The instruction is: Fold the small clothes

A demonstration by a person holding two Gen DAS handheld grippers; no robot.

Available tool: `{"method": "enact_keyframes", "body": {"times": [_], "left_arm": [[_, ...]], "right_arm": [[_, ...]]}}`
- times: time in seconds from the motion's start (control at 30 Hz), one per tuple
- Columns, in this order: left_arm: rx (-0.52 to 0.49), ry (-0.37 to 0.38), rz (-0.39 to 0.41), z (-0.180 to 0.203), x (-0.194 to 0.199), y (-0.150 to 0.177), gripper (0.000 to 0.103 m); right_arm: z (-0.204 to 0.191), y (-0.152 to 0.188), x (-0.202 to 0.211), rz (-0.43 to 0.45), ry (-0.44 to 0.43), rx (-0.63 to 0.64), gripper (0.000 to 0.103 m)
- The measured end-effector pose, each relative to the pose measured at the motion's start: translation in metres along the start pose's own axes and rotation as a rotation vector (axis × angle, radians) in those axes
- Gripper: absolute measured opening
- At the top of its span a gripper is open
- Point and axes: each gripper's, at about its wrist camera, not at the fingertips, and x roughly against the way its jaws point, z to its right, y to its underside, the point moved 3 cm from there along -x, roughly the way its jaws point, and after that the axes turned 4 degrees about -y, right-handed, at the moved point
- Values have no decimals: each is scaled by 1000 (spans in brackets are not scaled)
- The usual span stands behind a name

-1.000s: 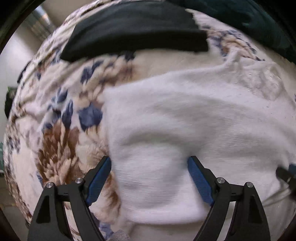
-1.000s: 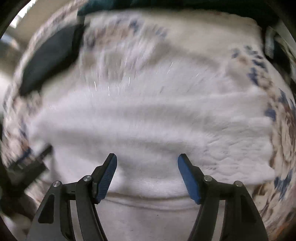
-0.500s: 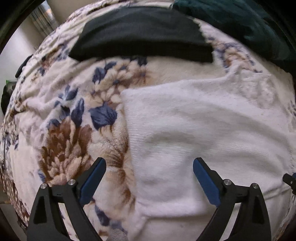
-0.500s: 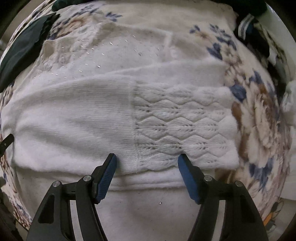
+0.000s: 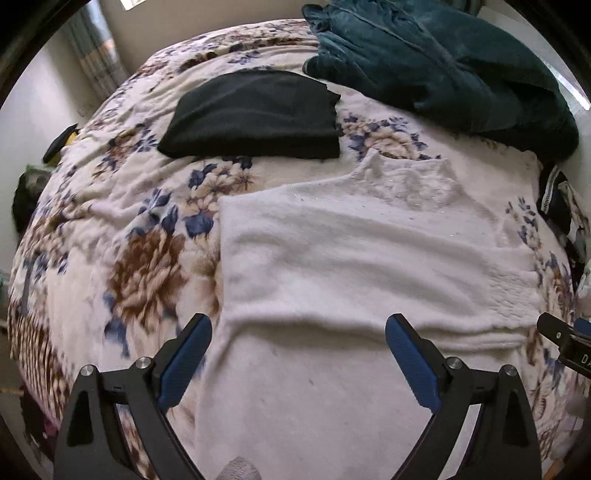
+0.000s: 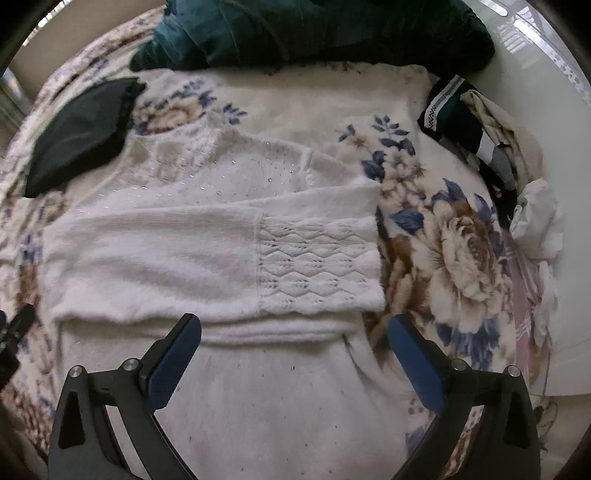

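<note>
White sweater (image 6: 221, 258) flat on floral blanket (image 6: 454, 251), beneath both spread grippers.

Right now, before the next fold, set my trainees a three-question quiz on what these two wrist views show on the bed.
1. True or false: the left gripper is clamped on the white sweater.
2. Multiple choice: what lies across the sweater's body in the right wrist view? A) the black folded garment B) a sleeve with a lace-knit cuff C) the teal garment
3. Short answer: which dark garment already looks folded flat on the floral blanket?

Key:
1. False; its fingers stand apart, holding nothing, as do those of the right gripper.
2. B
3. The black folded garment; the teal garment lies crumpled.
</note>
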Motion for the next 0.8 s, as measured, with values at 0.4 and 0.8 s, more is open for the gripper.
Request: {"method": "enact_keyframes", "body": {"times": [0.4, 0.8], "left_arm": [[130, -59, -17, 88, 80, 70, 96], [-156, 117, -342, 286, 13, 240, 96]], "right_arm": [[108, 6, 49, -70, -286, 31, 102], [243, -1, -49, -328, -500, 5, 102]]}}
